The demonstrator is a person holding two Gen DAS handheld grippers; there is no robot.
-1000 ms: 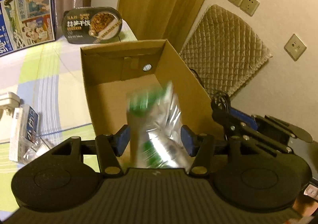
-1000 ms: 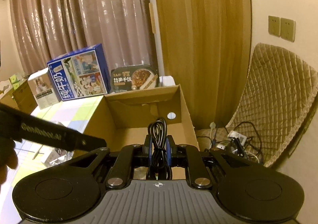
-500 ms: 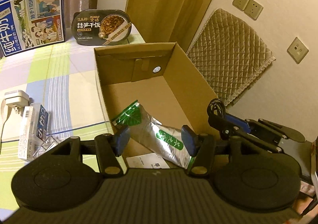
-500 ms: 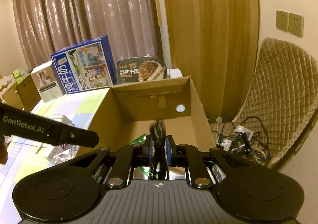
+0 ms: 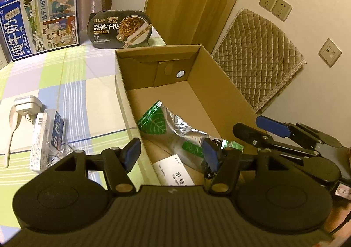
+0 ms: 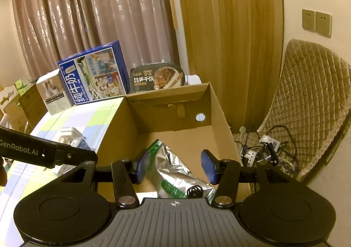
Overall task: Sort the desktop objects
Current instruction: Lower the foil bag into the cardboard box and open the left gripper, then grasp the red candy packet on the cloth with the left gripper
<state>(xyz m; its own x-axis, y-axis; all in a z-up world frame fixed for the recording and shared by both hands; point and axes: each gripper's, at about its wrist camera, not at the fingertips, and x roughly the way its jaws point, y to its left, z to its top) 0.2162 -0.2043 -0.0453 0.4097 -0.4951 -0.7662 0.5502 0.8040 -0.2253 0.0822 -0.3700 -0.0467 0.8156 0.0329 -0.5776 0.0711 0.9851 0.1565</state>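
Note:
An open cardboard box (image 5: 221, 93) (image 6: 221, 119) stands at the table's right edge. A silver and green foil bag (image 5: 175, 130) (image 6: 175, 170) lies inside it, with a white leaflet (image 5: 173, 172) and a coiled black cable (image 6: 195, 191) at the near end. My left gripper (image 5: 172, 154) is open and empty above the box's near left wall. My right gripper (image 6: 175, 167) is open and empty above the box; it also shows in the left wrist view (image 5: 272, 128).
On the checked tablecloth lie a white charger (image 5: 26, 106) and a small blue and white carton (image 5: 47, 135). A blue milk box (image 5: 39, 18) and a black rice meal tray (image 5: 119, 28) stand at the back. A quilted chair (image 6: 311, 102) and floor cables (image 6: 267, 148) are right of the box.
The left gripper let the foil bag fall into the box and drew back. The right gripper, shut on the black cable before, has opened and the cable now lies in the box.

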